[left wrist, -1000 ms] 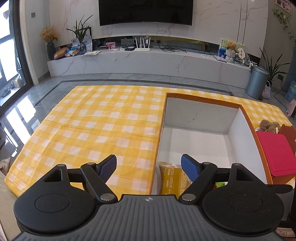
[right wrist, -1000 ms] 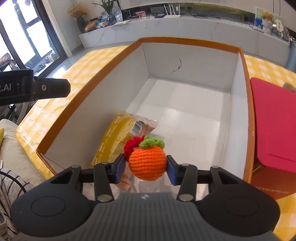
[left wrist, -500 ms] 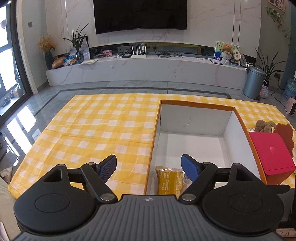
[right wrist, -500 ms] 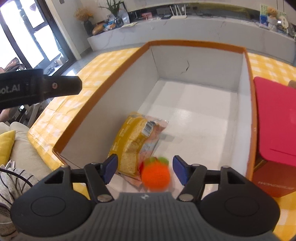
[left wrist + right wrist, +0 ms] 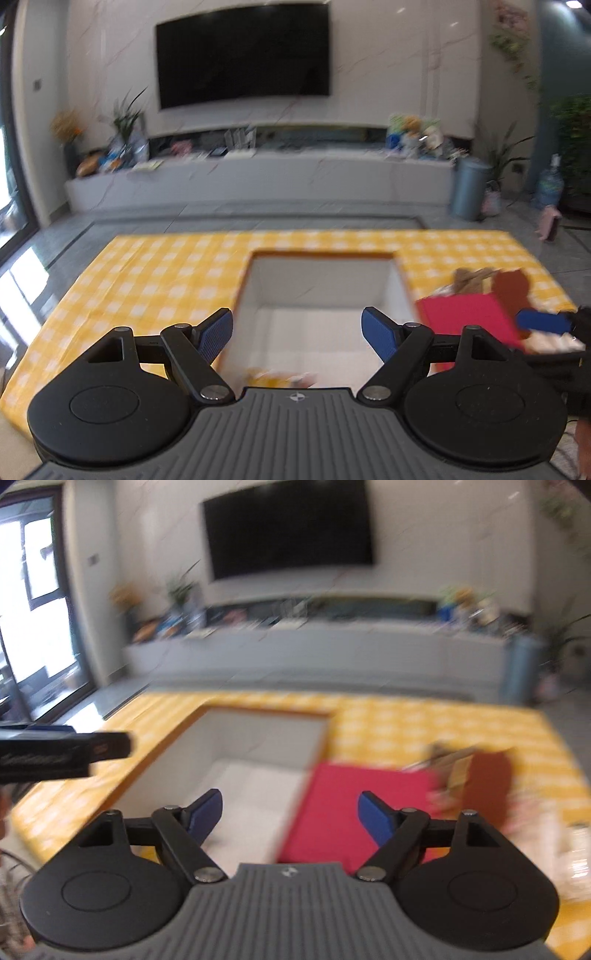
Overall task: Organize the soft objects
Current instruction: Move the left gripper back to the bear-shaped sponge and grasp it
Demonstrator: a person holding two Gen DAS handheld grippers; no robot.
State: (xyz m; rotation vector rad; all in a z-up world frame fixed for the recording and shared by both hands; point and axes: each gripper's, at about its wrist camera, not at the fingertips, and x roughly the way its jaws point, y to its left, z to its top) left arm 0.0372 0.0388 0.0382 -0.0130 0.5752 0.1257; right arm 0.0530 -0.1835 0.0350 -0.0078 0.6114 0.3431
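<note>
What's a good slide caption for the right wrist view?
Open right gripper, empty, above the white bin and red box.

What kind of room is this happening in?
Most likely a home living room: a large black wall-mounted television hangs above a long grey marble media console, with potted green plants beside it.

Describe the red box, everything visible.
The red box is blurred in both views. It shows a flat crimson top and a darker brown-red flap standing at its far right. It looks like cardboard. It sits on the yellow checked cloth, right against the big white-lined bin. Neither gripper touches it.
</note>
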